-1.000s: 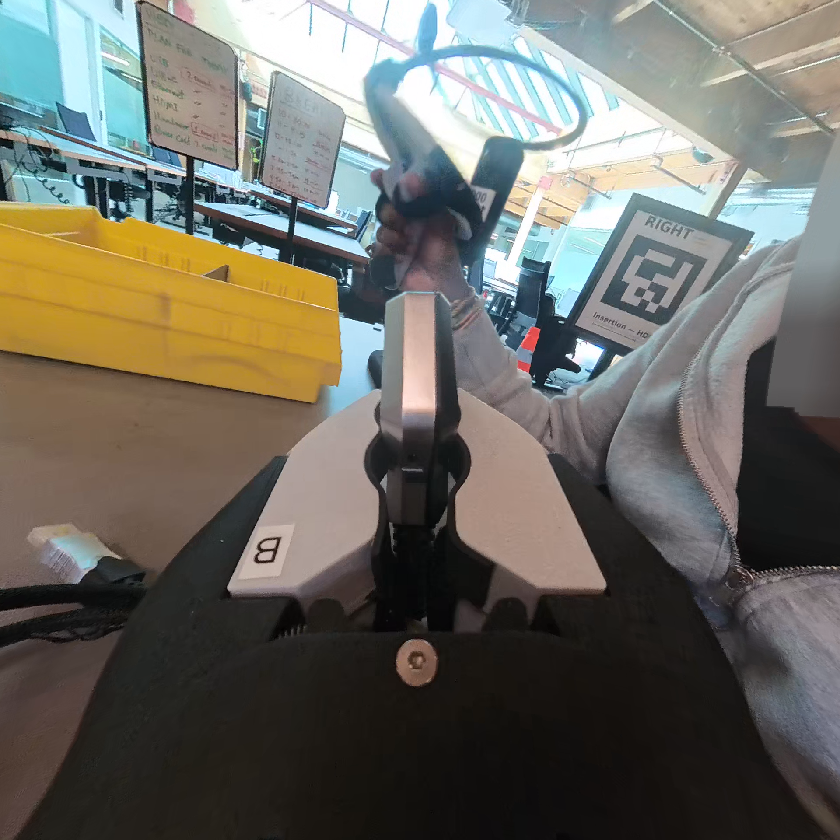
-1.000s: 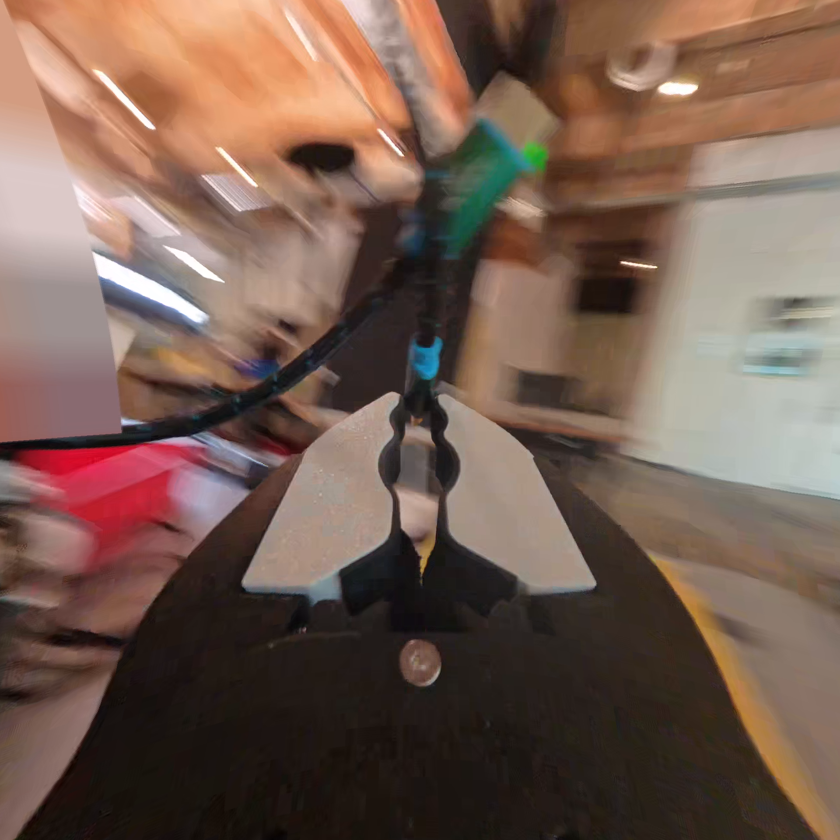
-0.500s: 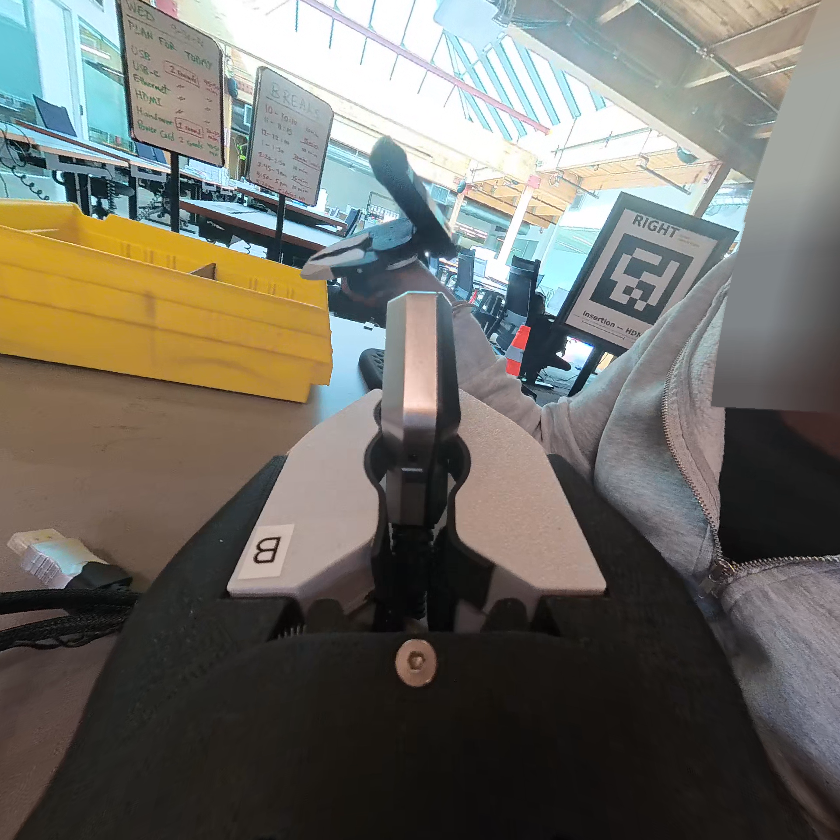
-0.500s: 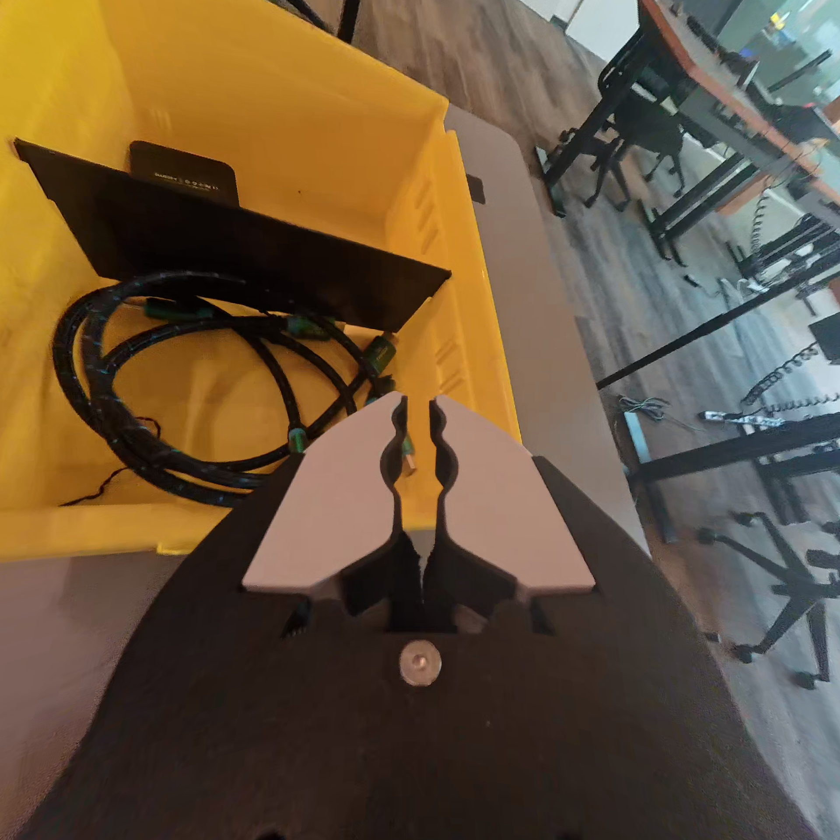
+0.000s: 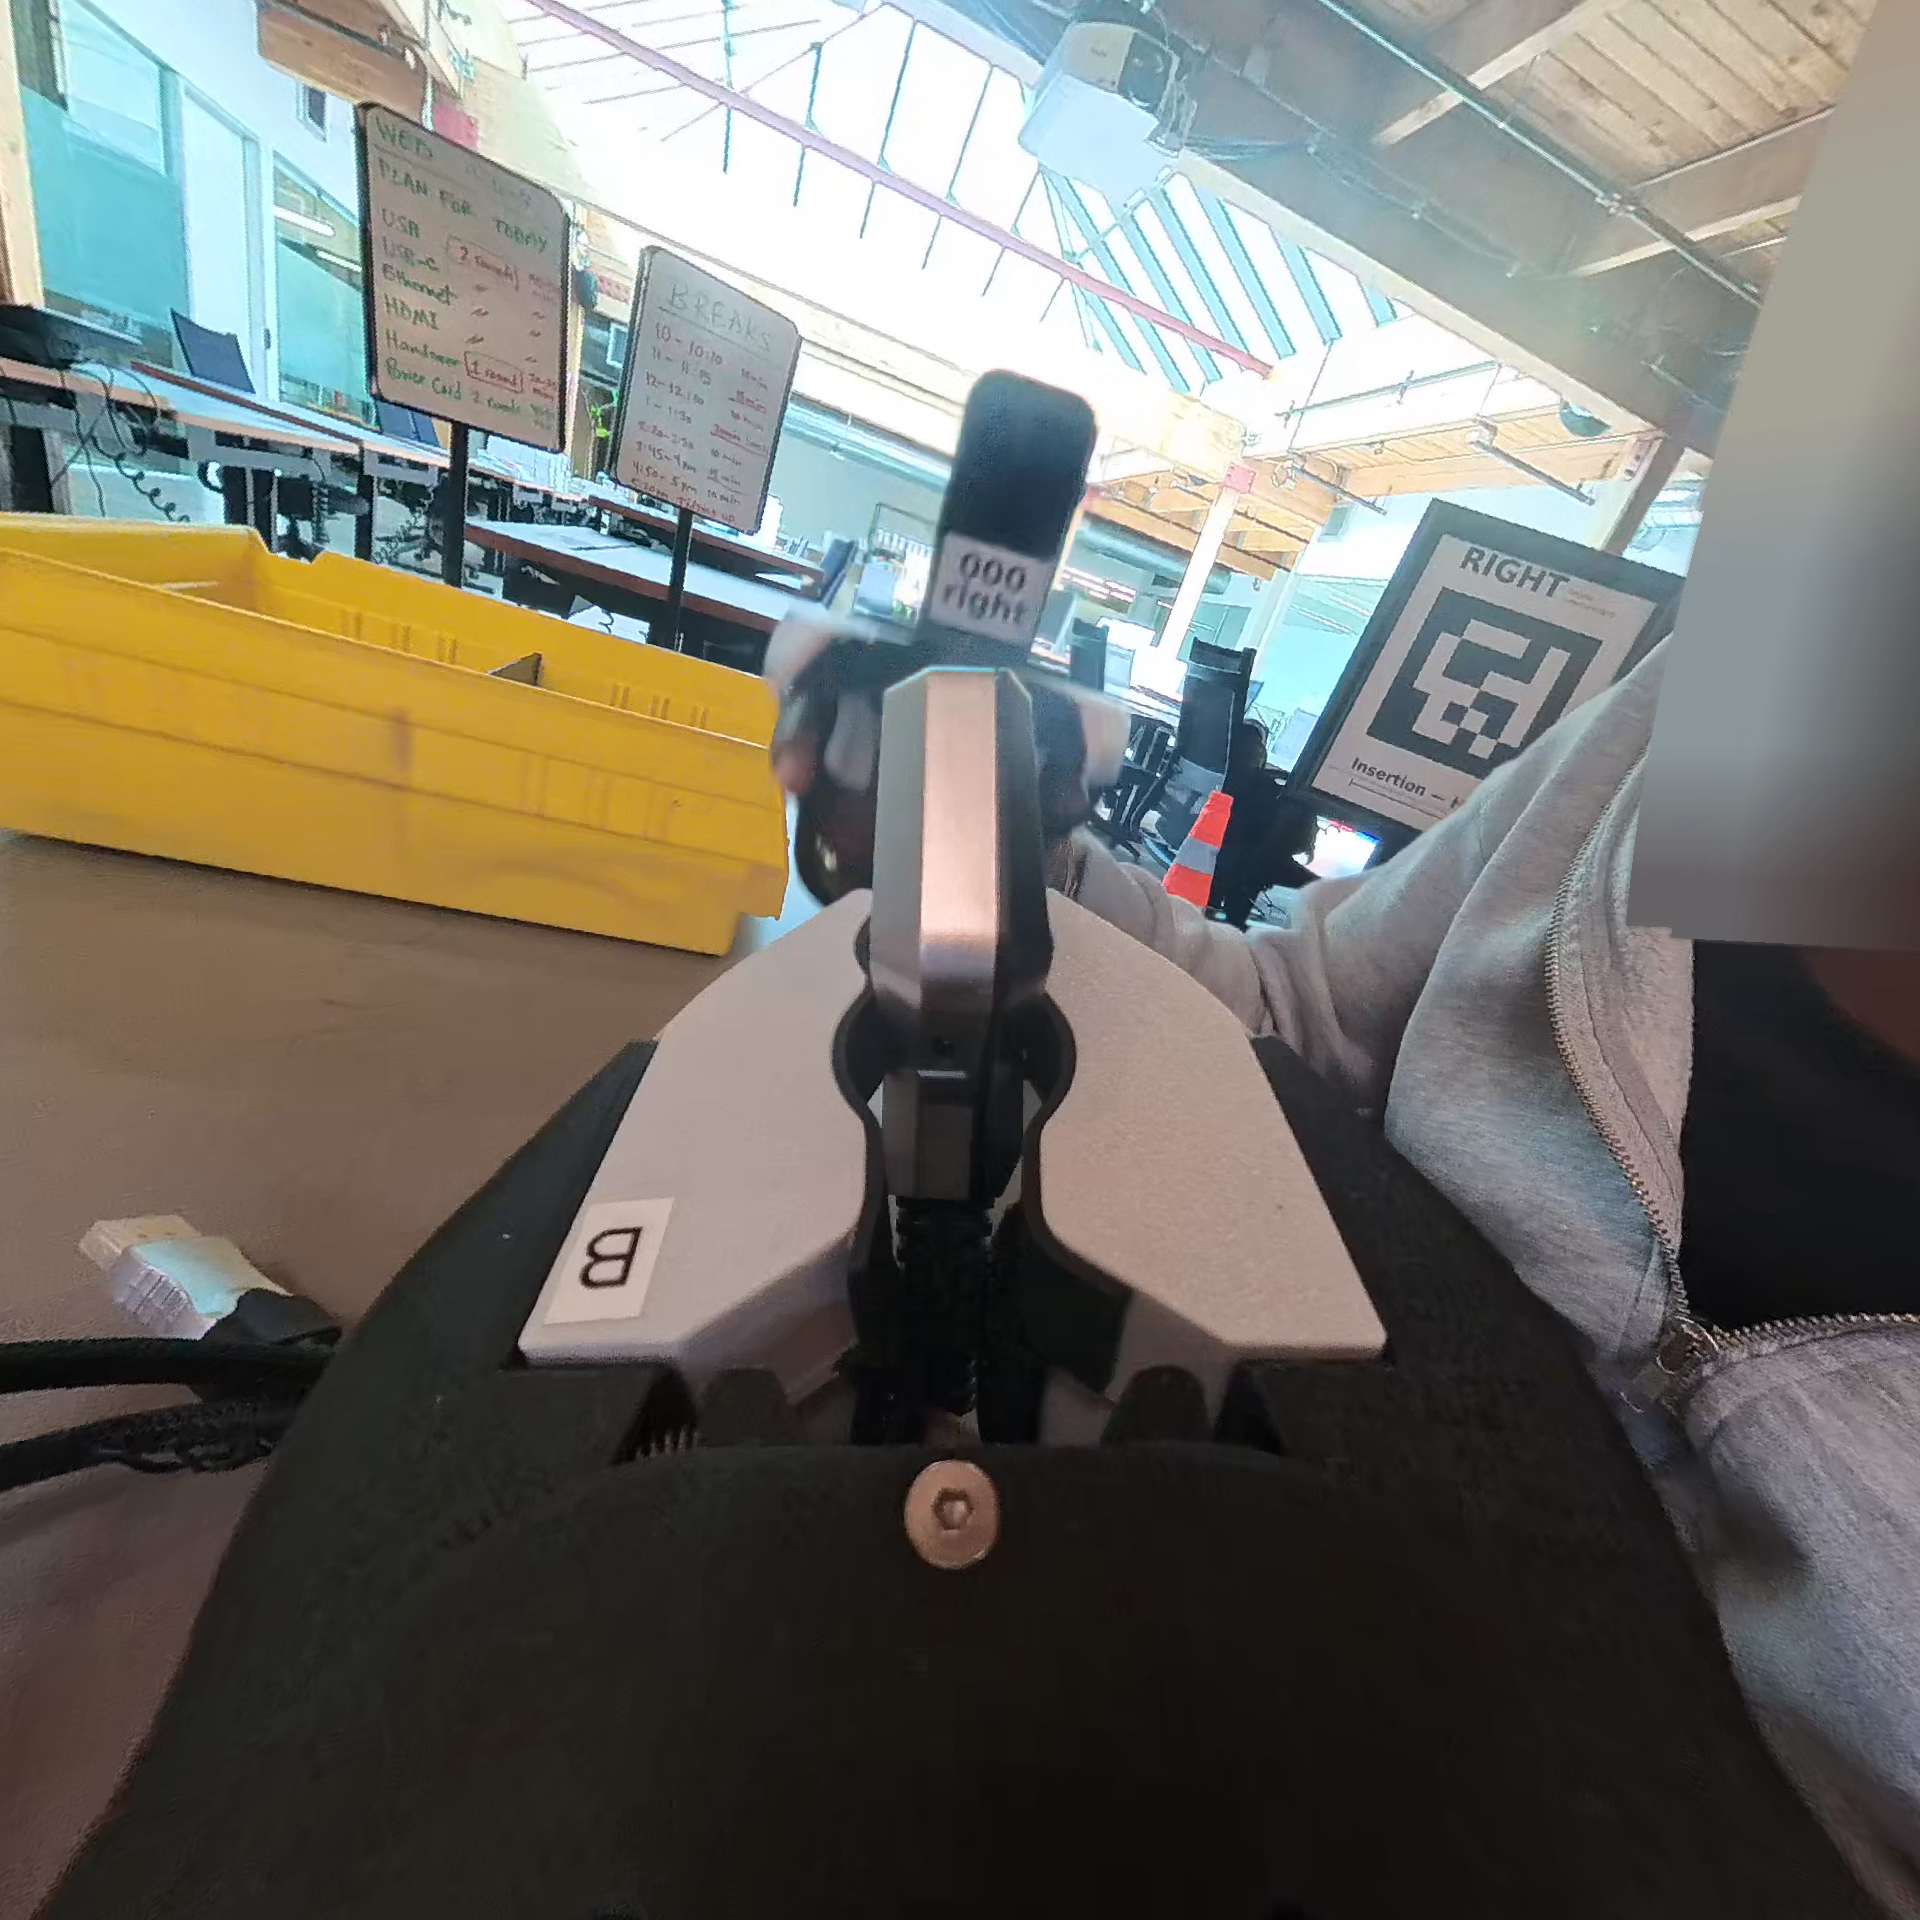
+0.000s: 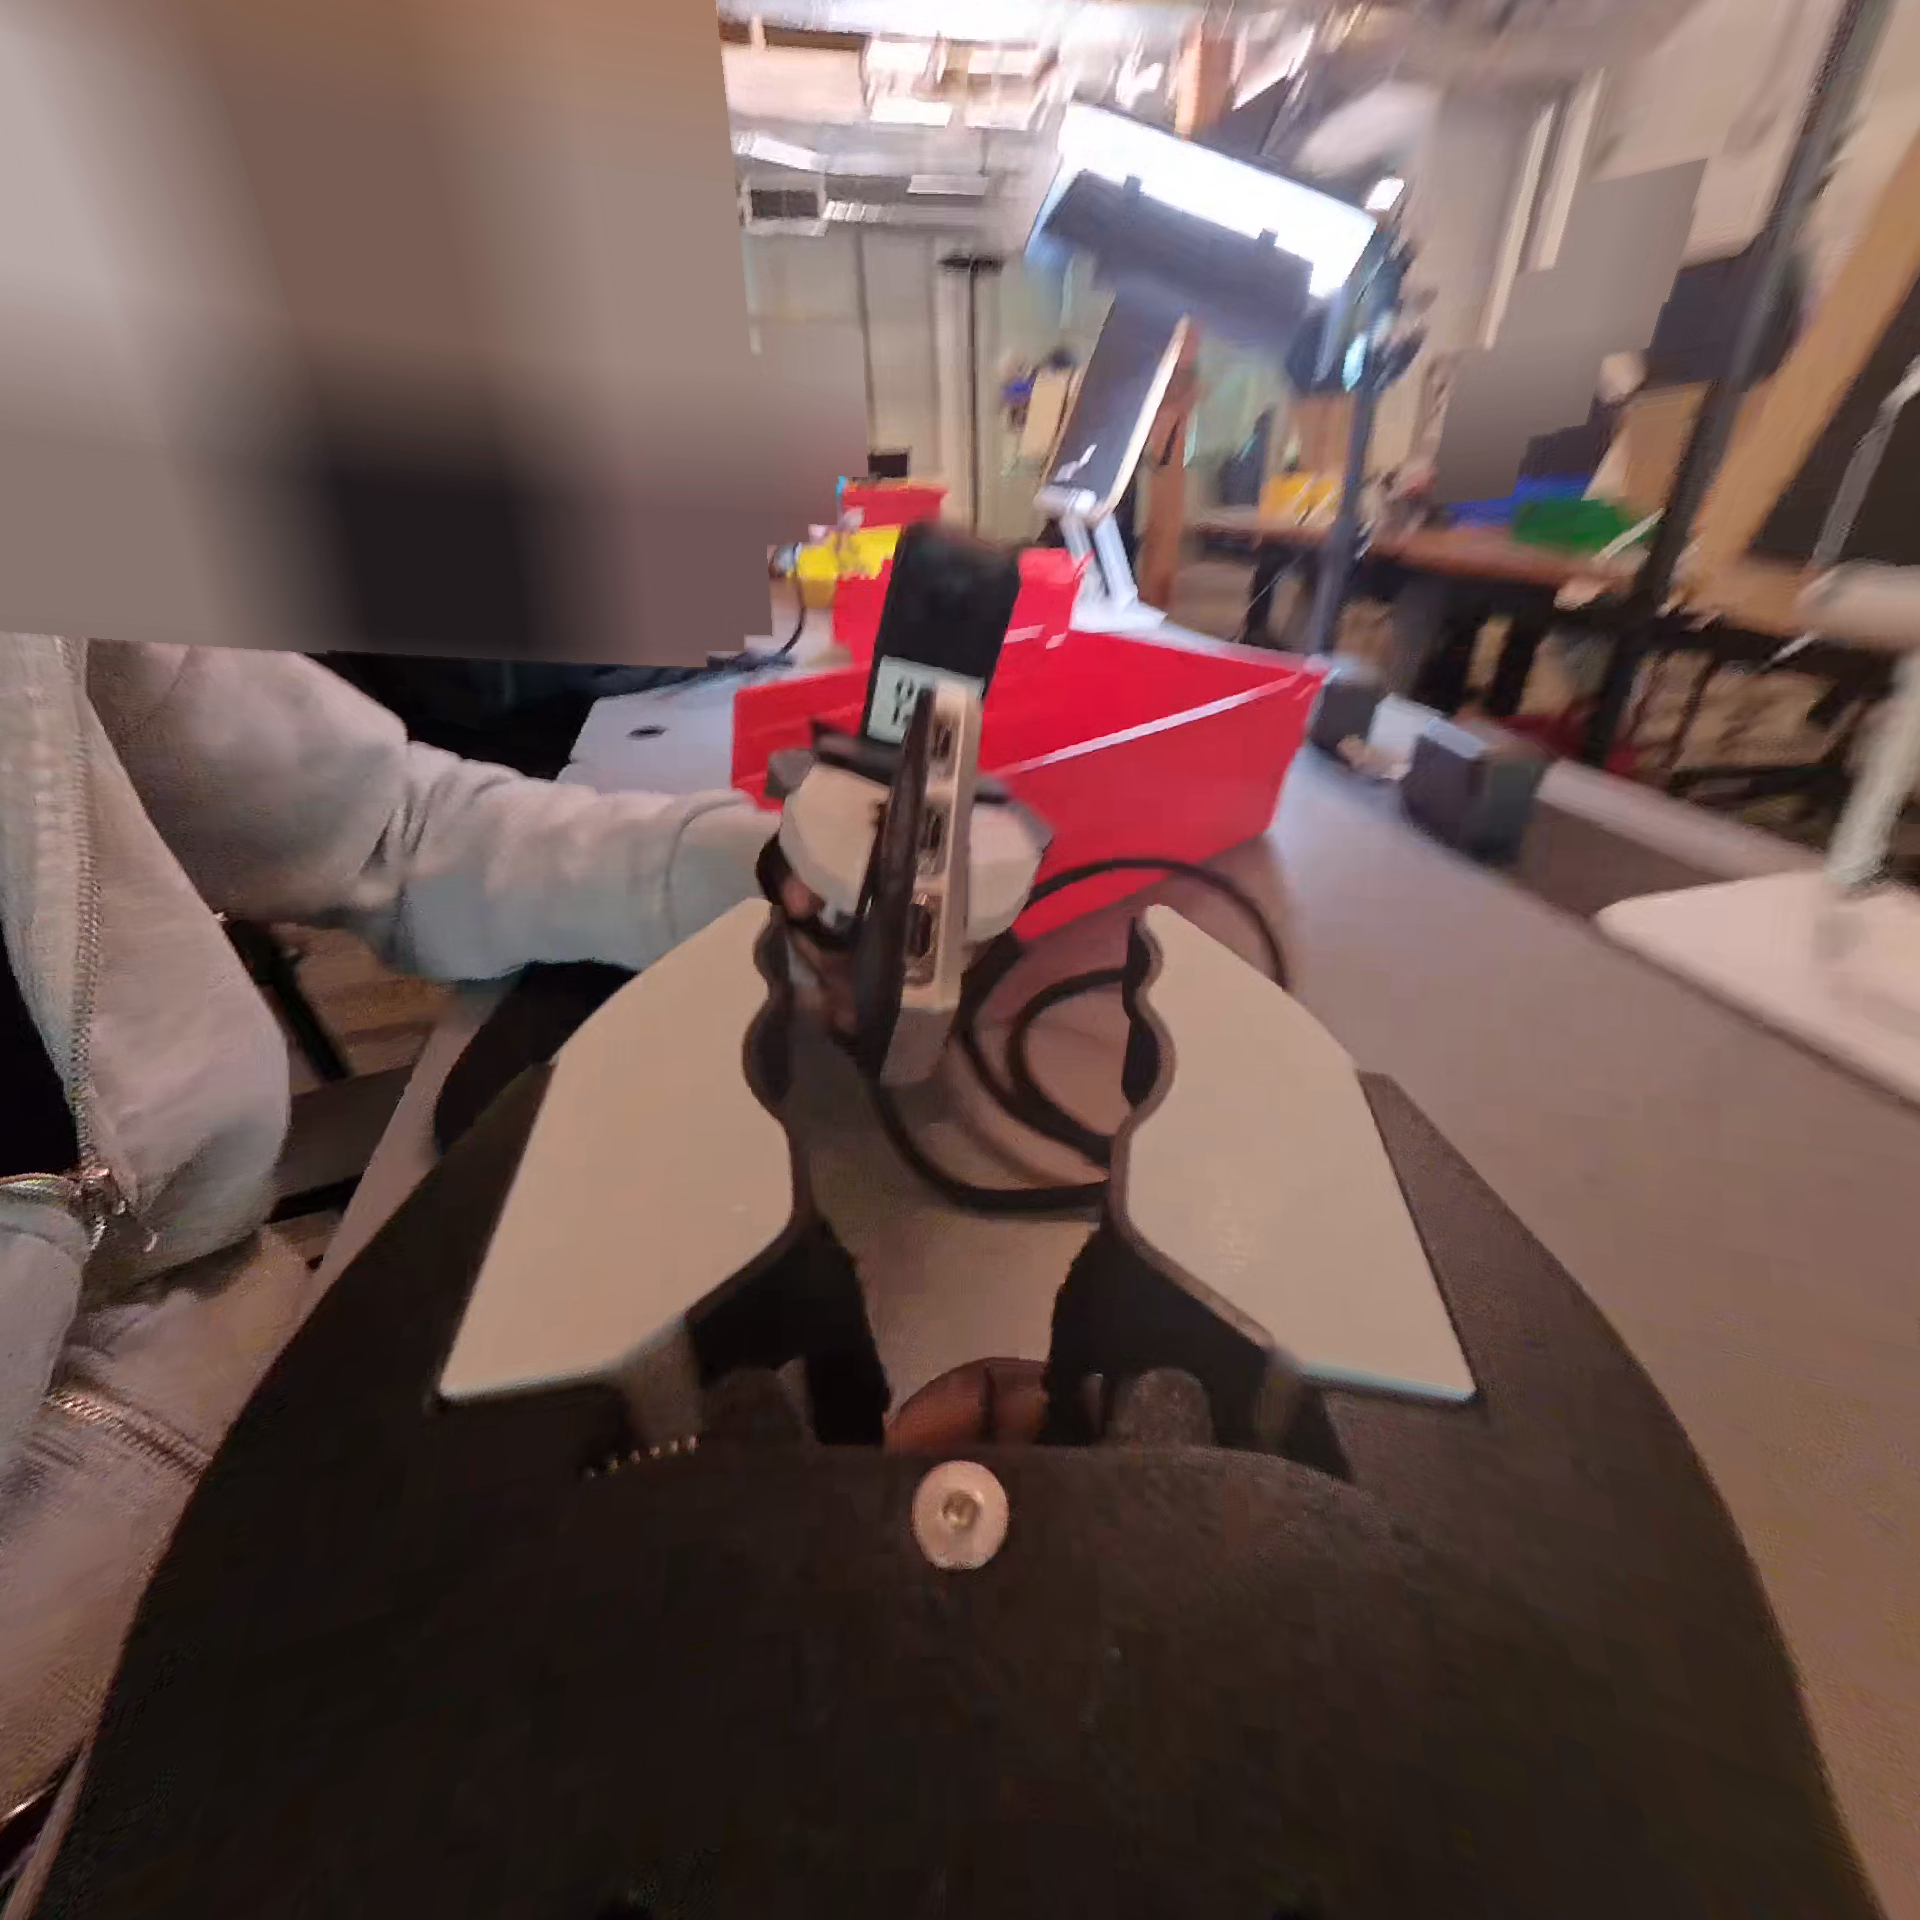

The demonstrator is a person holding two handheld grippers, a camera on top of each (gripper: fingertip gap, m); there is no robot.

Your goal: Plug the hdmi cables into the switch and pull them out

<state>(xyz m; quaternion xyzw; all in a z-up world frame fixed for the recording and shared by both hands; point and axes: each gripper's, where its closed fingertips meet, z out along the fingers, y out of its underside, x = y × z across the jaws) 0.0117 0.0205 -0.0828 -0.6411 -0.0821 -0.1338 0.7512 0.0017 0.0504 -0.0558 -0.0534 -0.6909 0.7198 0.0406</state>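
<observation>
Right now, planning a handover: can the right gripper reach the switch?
Probably yes: the right gripper, open and empty, faces the switch with nothing between; the left gripper is shut on it.

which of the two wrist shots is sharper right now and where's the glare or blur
Left wrist view is sharper: the switch clamped in the left gripper and the yellow bin read crisply, though the skylights blow out to white and the right gripper beyond is smeared. Right wrist view is motion-blurred throughout, worst at the edges; the open right gripper and red bin stay recognisable.
</observation>
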